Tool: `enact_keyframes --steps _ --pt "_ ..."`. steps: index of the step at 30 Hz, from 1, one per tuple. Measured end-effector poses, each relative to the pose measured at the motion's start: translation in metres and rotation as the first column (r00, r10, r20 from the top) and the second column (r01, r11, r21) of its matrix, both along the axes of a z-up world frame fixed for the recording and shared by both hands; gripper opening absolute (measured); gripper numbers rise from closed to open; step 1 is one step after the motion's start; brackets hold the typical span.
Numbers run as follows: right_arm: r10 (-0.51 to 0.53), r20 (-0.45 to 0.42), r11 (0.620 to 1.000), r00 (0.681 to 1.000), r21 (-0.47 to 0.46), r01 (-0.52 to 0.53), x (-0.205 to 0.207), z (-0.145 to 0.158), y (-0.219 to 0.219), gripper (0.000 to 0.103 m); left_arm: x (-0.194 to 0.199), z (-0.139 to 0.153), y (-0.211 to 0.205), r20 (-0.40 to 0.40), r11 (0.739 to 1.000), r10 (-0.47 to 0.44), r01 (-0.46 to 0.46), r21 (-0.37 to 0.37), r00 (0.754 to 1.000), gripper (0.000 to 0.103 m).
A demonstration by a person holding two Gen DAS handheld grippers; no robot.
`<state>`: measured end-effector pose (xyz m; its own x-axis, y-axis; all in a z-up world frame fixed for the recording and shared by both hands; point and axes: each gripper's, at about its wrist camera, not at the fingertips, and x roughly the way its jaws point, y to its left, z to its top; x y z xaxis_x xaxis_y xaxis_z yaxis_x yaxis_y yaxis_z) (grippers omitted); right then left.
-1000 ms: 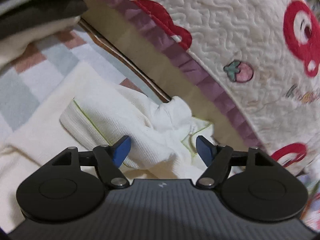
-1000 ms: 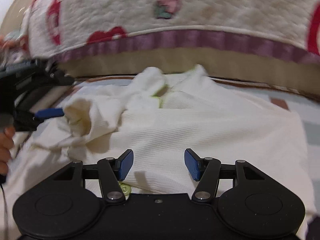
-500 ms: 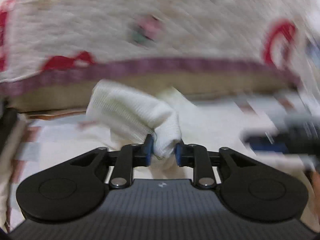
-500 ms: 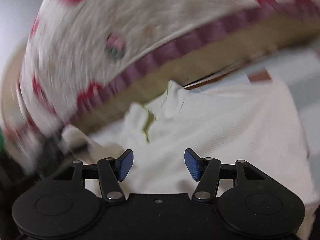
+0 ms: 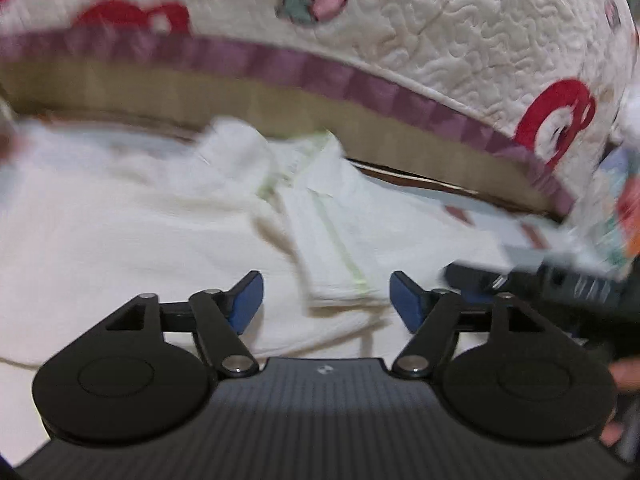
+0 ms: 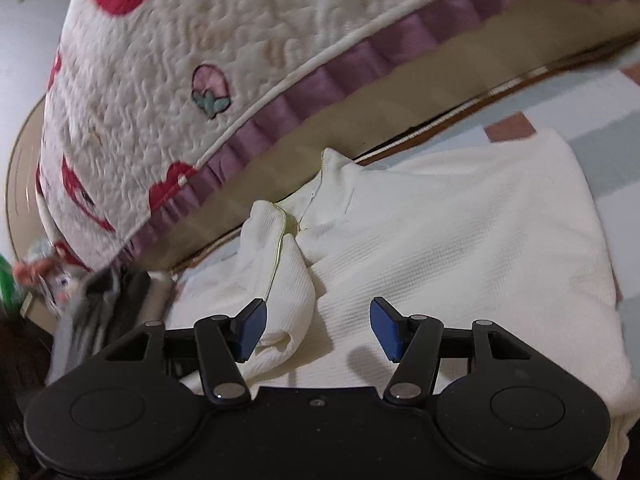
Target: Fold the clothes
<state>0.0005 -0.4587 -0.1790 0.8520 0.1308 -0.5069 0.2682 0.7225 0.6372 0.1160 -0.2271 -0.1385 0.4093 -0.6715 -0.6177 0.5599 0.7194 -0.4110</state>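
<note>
- A cream-white garment (image 6: 460, 248) with a fine ribbed knit lies spread on a checked cover of grey, white and pink squares (image 6: 600, 120), its collar end toward a quilted bedspread.
- The quilted bedspread (image 6: 180, 80) is cream with red shapes and a small strawberry motif, edged in a purple band, and hangs just behind the garment.
- A sleeve (image 6: 280, 280) of the garment, trimmed with a thin yellow-green seam, is folded inward across the body of the garment and ends near the right claw.
- The right claw (image 6: 316, 326) hovers low over the garment with its blue pads well apart; the sleeve's cuff lies beside the left pad, and nothing is pinched.
- The left claw (image 5: 326, 300) has its jaws opening; a folded edge of the garment (image 5: 332, 240) lies in the gap, but the pads do not press on it.
- The left-wrist view is smeared, so the folded edge is probably the same sleeve, though that cannot be told for sure.
- At the right edge of that view the other black gripper body (image 5: 560, 284) shows, with part of a hand (image 5: 624, 376) below it.
- A dark striped bundle (image 6: 100, 308) sits at the far left of the right-wrist view, under the bedspread's edge.
</note>
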Motion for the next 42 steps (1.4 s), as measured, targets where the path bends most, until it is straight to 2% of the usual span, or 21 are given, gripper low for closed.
enact_keyframes --steps 2,3,4,5,6,7,11,13,14,15,17,20,25,28,30,33,35,37,40,42 --pt "-0.02 -0.012 1.0 1.0 0.014 0.021 0.0 -0.003 -0.004 0.063 0.018 -0.012 -0.012 -0.122 0.999 0.027 -0.031 -0.031 0.992 0.076" --pt "-0.037 -0.019 0.999 0.999 0.036 0.037 -0.001 -0.006 -0.009 0.063 0.024 -0.017 -0.02 -0.131 0.998 0.051 -0.054 -0.018 0.99 0.073" --pt "-0.053 -0.026 0.997 0.998 0.058 0.054 -0.002 -0.01 -0.013 0.063 0.023 -0.017 -0.028 -0.08 0.998 0.056 -0.055 0.016 0.995 0.07" --pt "-0.069 -0.034 0.994 0.997 0.081 0.071 -0.004 -0.013 -0.017 0.063 0.018 -0.013 -0.036 0.008 0.997 0.026 -0.027 0.07 1.0 0.039" --pt "-0.085 -0.04 0.992 0.996 0.091 0.088 -0.005 -0.015 -0.022 0.063 0.012 -0.008 -0.043 0.081 0.993 -0.014 0.005 0.117 0.997 0.014" --pt "-0.101 -0.046 0.99 0.994 0.099 0.105 -0.007 -0.017 -0.026 0.063 0.006 -0.004 -0.046 0.116 0.989 -0.06 0.044 0.138 0.991 0.014" --pt "-0.15 -0.052 0.981 0.987 0.118 0.155 -0.011 -0.019 -0.043 0.063 -0.028 0.022 -0.04 0.183 0.981 -0.164 0.14 0.136 0.969 0.014" --pt "-0.172 -0.045 0.978 0.984 0.113 0.176 -0.015 -0.016 -0.05 0.063 -0.039 0.023 -0.045 0.177 0.968 -0.229 0.204 0.144 0.957 0.017" --pt "-0.181 -0.043 0.976 0.982 0.115 0.185 -0.017 -0.016 -0.054 0.063 -0.042 0.022 -0.049 0.164 0.96 -0.263 0.241 0.143 0.951 0.022" --pt "-0.187 -0.04 0.972 0.982 0.135 0.191 -0.018 -0.017 -0.057 0.063 -0.044 0.019 -0.052 0.146 0.954 -0.284 0.263 0.144 0.948 0.035" --pt "-0.197 -0.035 0.963 0.98 0.181 0.2 -0.021 -0.021 -0.062 0.063 -0.045 0.005 -0.059 0.092 0.954 -0.269 0.253 0.158 0.959 0.051" --pt "-0.165 -0.022 0.957 0.986 0.239 0.166 -0.019 -0.025 -0.061 0.063 -0.05 -0.008 -0.062 0.032 0.951 -0.262 0.253 0.179 0.964 0.052" --pt "-0.139 -0.043 0.969 0.989 0.203 0.145 -0.015 -0.023 -0.057 0.063 -0.063 0.004 -0.04 0.008 0.947 -0.256 0.249 0.204 0.967 0.057" --pt "-0.155 -0.05 0.959 0.987 0.233 0.162 -0.015 -0.025 -0.059 0.063 -0.051 0.017 -0.02 0.013 0.94 -0.202 0.19 0.284 0.979 0.058" --pt "-0.166 -0.052 0.957 0.985 0.232 0.173 -0.016 -0.023 -0.059 0.063 -0.039 0.026 0.001 0.013 0.931 -0.143 0.13 0.342 0.99 0.058" --pt "-0.179 -0.047 0.959 0.983 0.215 0.185 -0.018 -0.017 -0.058 0.064 -0.02 0.036 0.03 -0.017 0.913 -0.1 0.099 0.395 0.995 0.055" --pt "-0.186 -0.049 0.961 0.981 0.2 0.192 -0.018 -0.013 -0.057 0.063 -0.015 0.042 0.052 -0.05 0.882 -0.113 0.123 0.454 0.992 0.055" --pt "-0.19 -0.056 0.967 0.98 0.161 0.197 -0.018 -0.005 -0.055 0.064 -0.018 0.047 0.074 -0.083 0.831 -0.13 0.154 0.534 0.988 0.055" --pt "-0.166 -0.051 0.979 0.985 0.114 0.171 -0.025 0.012 -0.046 0.064 -0.04 0.059 0.124 -0.206 0.708 -0.13 0.236 0.665 0.97 0.056" --pt "-0.101 -0.046 0.983 0.994 0.147 0.107 -0.035 0.019 -0.033 0.064 -0.061 0.075 0.169 -0.259 0.625 -0.12 0.275 0.731 0.958 0.056"
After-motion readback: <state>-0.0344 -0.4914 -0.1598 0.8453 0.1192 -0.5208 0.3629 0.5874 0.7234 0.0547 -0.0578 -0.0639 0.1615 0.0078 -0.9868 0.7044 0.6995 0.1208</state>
